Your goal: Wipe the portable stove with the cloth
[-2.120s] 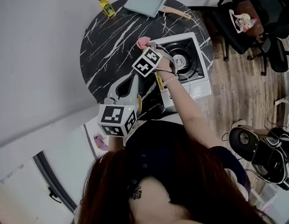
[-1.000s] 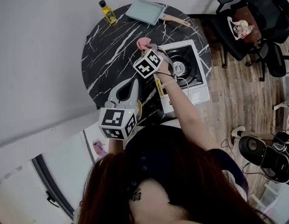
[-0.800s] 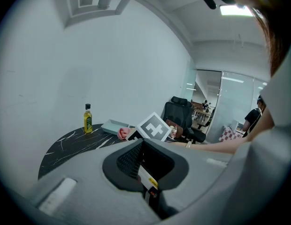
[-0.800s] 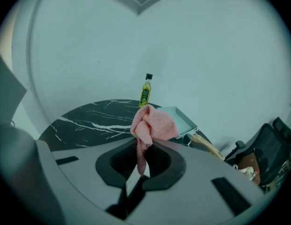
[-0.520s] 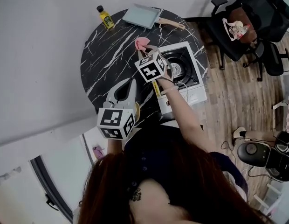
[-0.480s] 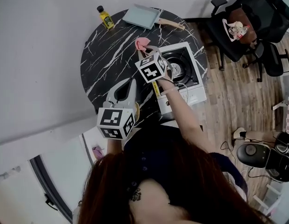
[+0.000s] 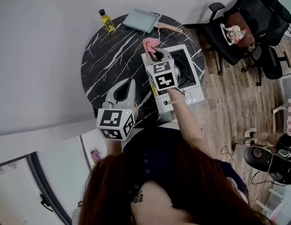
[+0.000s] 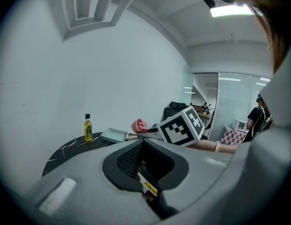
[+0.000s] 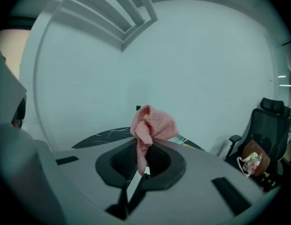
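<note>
Pink open-weave cloth (image 9: 152, 125) is pinched in the right tool (image 9: 143, 148), whose jaws are closed onto it. Most of the fabric stands bunched in a soft lump above the tips, and one narrow fold hangs down between them. In the head view the cloth (image 7: 149, 43) is just past the tool's tips, over the far left corner of the white portable stove (image 7: 193, 85). The left gripper view shows it held in the air, clear of the table. The right forearm (image 7: 185, 121) reaches forward from the body over the stove's near edge, and the marker cube (image 7: 164, 75) covers much of the burner.

The left tool (image 7: 128, 82) is nearer the body, above the near edge of the round black marble table (image 7: 108, 55) and well apart from the stove. Its jaws are together with nothing between them, pointing across the table toward the wall.

At the table's far rim are a yellow oil bottle (image 7: 106, 21) and a square grey-blue pan (image 7: 141, 20) with a wooden handle. Black office chairs (image 7: 230, 32) stand on the wood floor to the right.
</note>
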A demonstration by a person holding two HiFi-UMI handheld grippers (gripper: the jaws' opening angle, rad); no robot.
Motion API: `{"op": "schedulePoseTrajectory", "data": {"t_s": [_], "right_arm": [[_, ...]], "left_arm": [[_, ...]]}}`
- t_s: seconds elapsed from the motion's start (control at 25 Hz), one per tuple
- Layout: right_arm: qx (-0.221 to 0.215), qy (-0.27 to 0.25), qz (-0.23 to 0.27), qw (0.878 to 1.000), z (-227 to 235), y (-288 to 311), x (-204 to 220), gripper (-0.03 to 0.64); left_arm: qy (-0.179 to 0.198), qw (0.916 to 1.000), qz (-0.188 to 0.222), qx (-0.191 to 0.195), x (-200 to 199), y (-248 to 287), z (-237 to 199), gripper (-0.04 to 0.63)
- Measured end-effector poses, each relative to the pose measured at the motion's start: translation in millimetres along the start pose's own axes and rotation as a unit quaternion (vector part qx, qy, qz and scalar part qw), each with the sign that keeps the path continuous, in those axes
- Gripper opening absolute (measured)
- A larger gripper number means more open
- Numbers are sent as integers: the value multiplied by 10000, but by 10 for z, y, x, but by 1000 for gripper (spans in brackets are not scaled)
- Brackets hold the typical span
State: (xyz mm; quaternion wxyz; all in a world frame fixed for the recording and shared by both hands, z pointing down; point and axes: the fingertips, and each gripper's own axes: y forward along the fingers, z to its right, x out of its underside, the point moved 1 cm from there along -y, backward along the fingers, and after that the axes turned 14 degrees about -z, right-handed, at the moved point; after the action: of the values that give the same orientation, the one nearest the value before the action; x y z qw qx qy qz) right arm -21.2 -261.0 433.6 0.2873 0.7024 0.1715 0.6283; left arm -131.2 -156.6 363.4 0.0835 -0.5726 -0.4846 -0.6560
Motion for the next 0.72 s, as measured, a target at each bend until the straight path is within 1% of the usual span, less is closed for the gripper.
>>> {"op": "schedulePoseTrajectory", "data": {"t_s": [0.4,0.72], "right_arm": [[178,-5,395,9991,-41,-708,72,34],[198,-70,524,9984,-118,-1138,207,34]], "left_arm": [[30,9997,231,-25,21,-208,235,12],[0,9991,380,-168,71,-408,403,11]]}}
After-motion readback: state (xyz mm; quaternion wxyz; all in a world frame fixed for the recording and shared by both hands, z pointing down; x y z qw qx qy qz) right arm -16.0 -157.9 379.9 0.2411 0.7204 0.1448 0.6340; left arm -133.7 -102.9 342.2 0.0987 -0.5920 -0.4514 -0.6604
